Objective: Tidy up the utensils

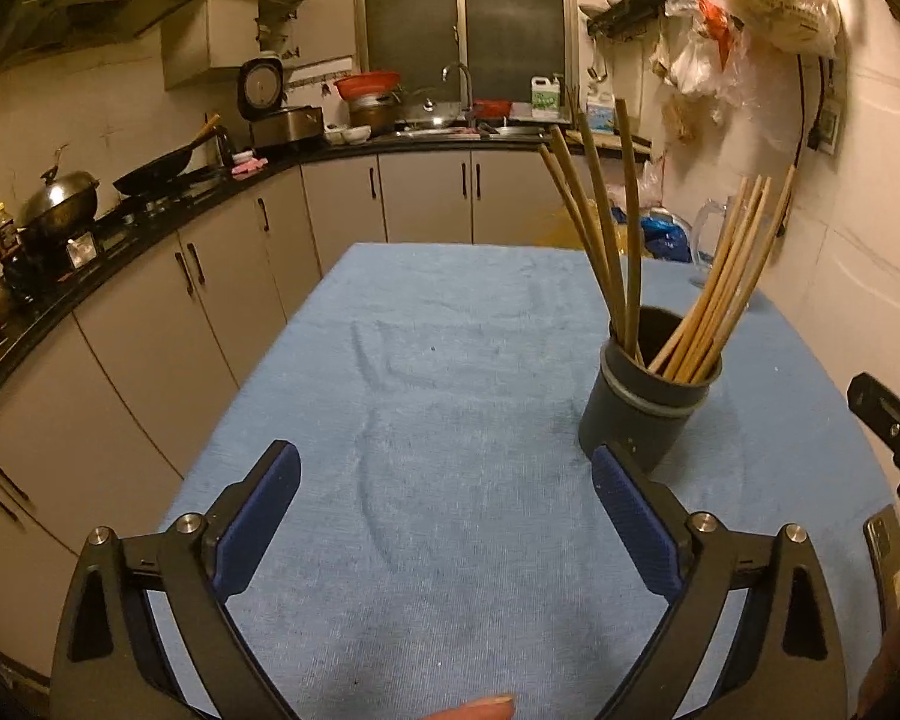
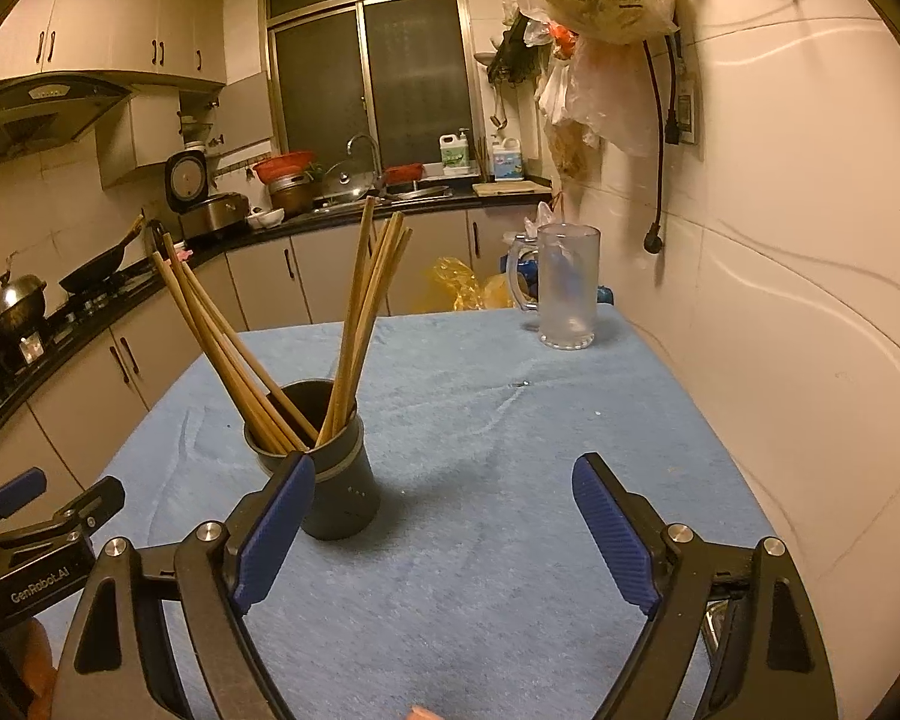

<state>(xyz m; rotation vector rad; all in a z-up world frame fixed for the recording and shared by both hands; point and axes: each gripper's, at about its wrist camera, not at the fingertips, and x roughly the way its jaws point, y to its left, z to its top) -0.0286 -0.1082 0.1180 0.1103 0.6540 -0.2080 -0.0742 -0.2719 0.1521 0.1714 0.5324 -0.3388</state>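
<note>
Chopsticks (image 2: 282,360) stand sorted in cup (image 2: 330,480) at centre; left gripper (image 1: 447,510) and right gripper (image 2: 444,528) gape empty (task likely done).

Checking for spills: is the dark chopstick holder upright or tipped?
Upright: the holder stands on its base on the blue cloth, chopsticks leaning inside.

Black fingers (image 1: 258,516), ribbed blue pads (image 2: 615,534), silver screws

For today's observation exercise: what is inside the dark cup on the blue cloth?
The dark cup holds wooden chopsticks standing upright in two bunches that lean apart. Their lower ends and the cup's bottom are hidden by its wall, so anything else lying inside cannot be seen.
</note>
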